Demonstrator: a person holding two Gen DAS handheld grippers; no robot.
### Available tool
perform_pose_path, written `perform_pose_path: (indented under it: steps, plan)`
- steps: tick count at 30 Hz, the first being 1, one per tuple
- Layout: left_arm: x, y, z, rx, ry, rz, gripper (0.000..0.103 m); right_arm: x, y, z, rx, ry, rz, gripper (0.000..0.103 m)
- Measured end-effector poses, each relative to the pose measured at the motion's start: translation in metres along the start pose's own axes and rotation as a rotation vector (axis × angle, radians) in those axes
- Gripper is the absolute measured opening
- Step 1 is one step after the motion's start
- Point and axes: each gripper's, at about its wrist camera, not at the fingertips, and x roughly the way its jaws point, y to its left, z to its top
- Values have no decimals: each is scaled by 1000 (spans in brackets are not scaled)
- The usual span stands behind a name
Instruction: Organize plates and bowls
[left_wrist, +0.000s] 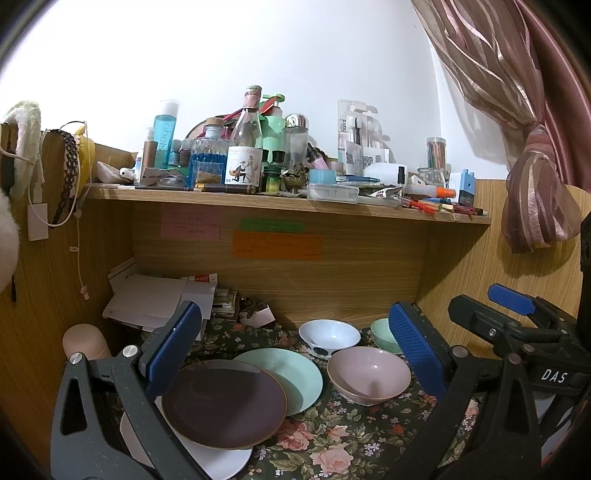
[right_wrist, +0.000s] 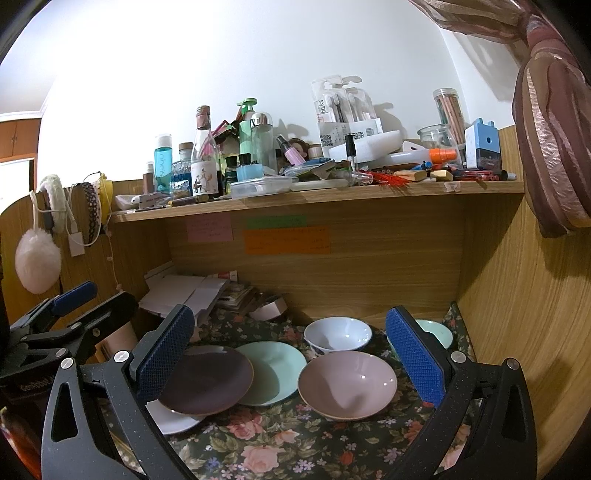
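On the floral cloth, a dark purple plate (left_wrist: 223, 402) (right_wrist: 207, 380) overlaps a mint green plate (left_wrist: 291, 376) (right_wrist: 275, 369) and a white plate (left_wrist: 221, 461) (right_wrist: 170, 419). A pink bowl (left_wrist: 369, 373) (right_wrist: 347, 384), a white bowl with dark spots (left_wrist: 328, 336) (right_wrist: 338, 336) and a small mint bowl (left_wrist: 382, 334) (right_wrist: 437, 332) stand to the right. My left gripper (left_wrist: 295, 350) is open and empty, above the plates. My right gripper (right_wrist: 291, 350) is open and empty, above the pink bowl and the plates. The right gripper shows at the right of the left wrist view, the left one at the left of the right wrist view.
A wooden shelf (left_wrist: 288, 203) (right_wrist: 314, 197) crowded with bottles and jars overhangs the nook. Papers and boxes (left_wrist: 159, 299) (right_wrist: 192, 291) are piled at the back left. A pink cylinder (left_wrist: 83, 341) stands left. Wood panels wall both sides; a curtain (left_wrist: 532, 192) hangs right.
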Motion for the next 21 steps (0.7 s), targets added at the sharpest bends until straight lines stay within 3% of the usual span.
perform_pose_path:
  steps: [21]
  plan:
    - [11,2,-7,-7,23,0,103,13,-3,-6,11,40,-3,103]
